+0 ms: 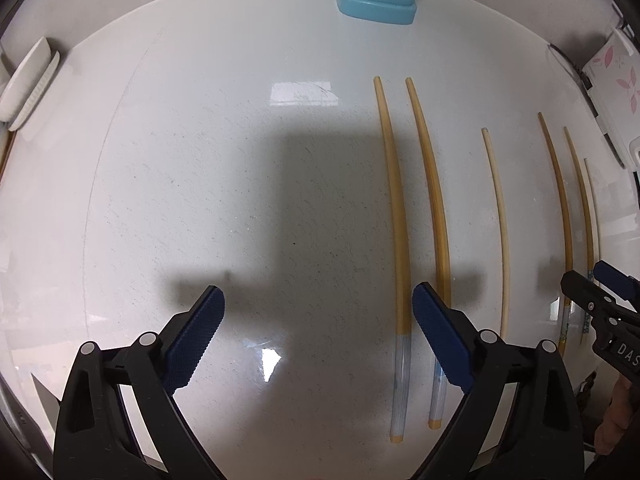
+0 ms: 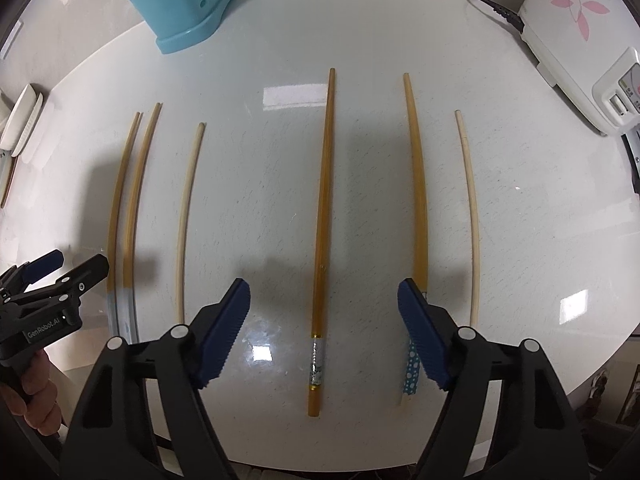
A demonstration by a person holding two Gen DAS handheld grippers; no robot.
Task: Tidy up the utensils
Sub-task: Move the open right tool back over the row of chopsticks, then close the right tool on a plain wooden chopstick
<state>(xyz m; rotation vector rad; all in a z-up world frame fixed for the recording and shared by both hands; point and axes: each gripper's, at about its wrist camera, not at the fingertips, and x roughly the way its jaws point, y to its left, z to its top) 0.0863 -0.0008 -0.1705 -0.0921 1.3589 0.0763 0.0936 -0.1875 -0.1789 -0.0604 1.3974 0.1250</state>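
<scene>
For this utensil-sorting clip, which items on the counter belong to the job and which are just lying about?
Part of the job:
- six loose chopsticks: amber pair with clear ends, silver-banded amber chopstick, dotted-end amber chopstick, two pale wooden chopsticks
- perforated light-blue plastic utensil holder

Lying about:
- white appliance with pink flower print
- white ridged dishes

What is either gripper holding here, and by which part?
Nothing. The left gripper is open over bare table. The right gripper has open jaws straddling a chopstick, which lies flat, untouched.
</scene>
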